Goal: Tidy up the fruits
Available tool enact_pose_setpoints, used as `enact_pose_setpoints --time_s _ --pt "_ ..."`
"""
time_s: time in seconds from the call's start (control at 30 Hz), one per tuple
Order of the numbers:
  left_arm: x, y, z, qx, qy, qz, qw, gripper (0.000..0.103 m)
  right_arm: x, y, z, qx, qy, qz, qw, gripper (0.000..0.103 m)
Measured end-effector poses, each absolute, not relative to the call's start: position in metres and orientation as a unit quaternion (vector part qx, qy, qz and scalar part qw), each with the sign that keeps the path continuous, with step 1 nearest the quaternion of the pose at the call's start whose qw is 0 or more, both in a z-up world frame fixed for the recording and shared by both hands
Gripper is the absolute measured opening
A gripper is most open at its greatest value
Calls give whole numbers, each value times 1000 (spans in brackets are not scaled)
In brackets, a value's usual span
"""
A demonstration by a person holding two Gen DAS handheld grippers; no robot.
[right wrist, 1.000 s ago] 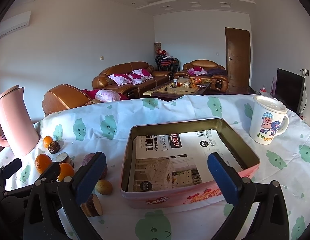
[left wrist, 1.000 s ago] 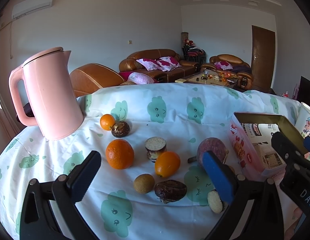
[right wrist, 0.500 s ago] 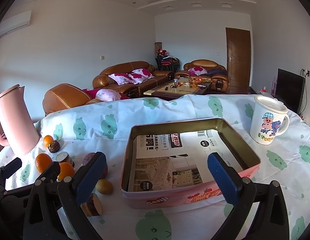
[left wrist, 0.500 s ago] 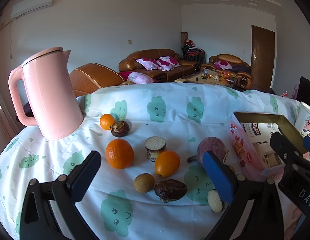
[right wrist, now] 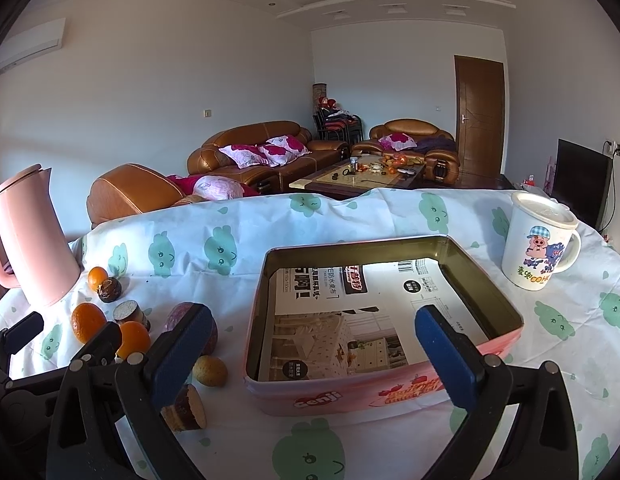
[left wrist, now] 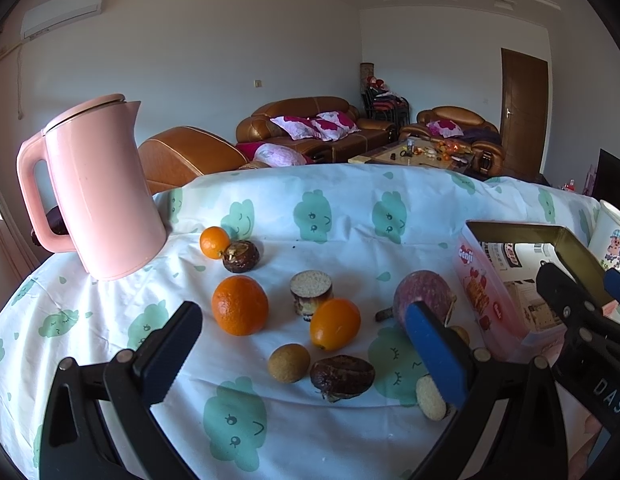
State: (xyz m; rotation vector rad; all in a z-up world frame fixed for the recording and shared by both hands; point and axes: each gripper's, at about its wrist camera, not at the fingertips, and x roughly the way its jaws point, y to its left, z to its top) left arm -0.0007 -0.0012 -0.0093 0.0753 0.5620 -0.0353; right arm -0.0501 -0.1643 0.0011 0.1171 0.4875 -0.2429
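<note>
Jaws of both grippers spread wide, clamped on nothing; left gripper poised above scattered fruit on the cloud-print cloth of the desk, right gripper facing the open pink rectangular tin, bare but for printed paper; small oval orange fruit straight ahead between the left jaws, long axis tilted up to the right; round orange further left; nearer by far to the left hand, probably first pick.
</note>
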Motion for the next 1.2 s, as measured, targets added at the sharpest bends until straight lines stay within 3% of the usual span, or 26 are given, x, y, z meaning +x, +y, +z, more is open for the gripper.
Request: enact_pose_setpoints --time_s 0.37,0.6,0.63,0.8,0.9,1.2 --pt "6 11 -11 74 303 -8 950 103 -55 -161 1 47 237 -119 963 102" --pt "26 76 -8 -26 354 1 935 103 -59 -146 1 58 244 -31 968 101" --pt "26 83 -7 -36 357 0 934 103 -59 -141 0 58 250 -9 966 99" --pt "23 99 -3 -35 350 10 936 102 -53 -108 -10 34 303 84 949 57" --pt "20 98 0 -28 348 -13 937 94 -48 -95 -22 32 342 118 932 51" --pt "12 56 -4 19 377 -147 914 72 -38 -106 -36 43 397 96 912 51"
